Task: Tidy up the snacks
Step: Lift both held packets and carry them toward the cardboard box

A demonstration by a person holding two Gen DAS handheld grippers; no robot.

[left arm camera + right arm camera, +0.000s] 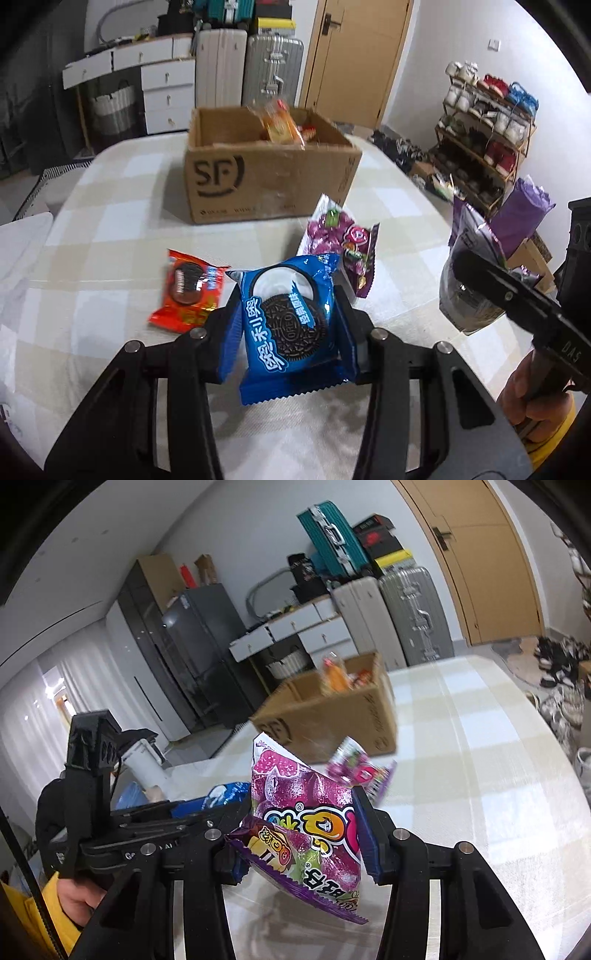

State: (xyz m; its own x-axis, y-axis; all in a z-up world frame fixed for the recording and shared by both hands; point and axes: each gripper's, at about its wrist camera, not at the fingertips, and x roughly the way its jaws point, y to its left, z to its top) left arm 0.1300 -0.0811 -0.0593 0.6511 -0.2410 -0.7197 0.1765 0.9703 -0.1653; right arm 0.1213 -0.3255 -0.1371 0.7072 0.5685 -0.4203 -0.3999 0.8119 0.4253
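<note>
My left gripper (290,317) is shut on a blue Oreo packet (291,328) and holds it above the table. My right gripper (306,834) is shut on a purple candy bag (306,827), lifted off the table; that bag also shows at the right of the left wrist view (471,280). A red Oreo packet (188,291) and a second purple candy bag (341,243) lie on the checked tablecloth (110,229). An open cardboard box (266,173) marked SF stands behind them with orange snack packs (282,123) inside. The box also shows in the right wrist view (332,716).
The second purple bag lies in front of the box in the right wrist view (354,768). Suitcases (251,70), white drawers (166,85) and a wooden door (354,55) stand behind the table. A shoe rack (484,136) stands at the right.
</note>
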